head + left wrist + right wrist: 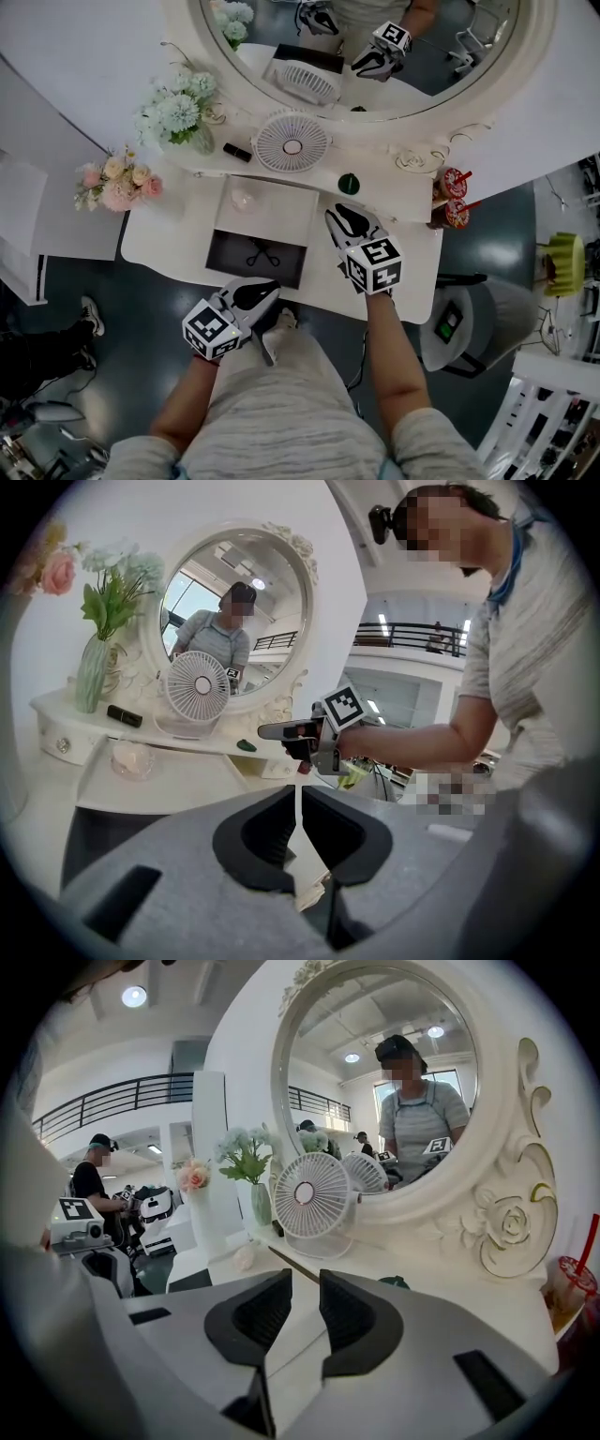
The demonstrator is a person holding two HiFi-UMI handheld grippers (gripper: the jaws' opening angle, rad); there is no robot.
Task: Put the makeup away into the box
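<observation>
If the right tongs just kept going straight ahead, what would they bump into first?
Probably the fan: the right tongs point at it and nothing shows in between, though depth is hard to judge.

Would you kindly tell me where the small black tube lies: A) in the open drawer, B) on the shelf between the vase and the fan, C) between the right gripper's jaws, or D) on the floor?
B: the black tube lies on the shelf below the mirror, between the vase and the fan.
</observation>
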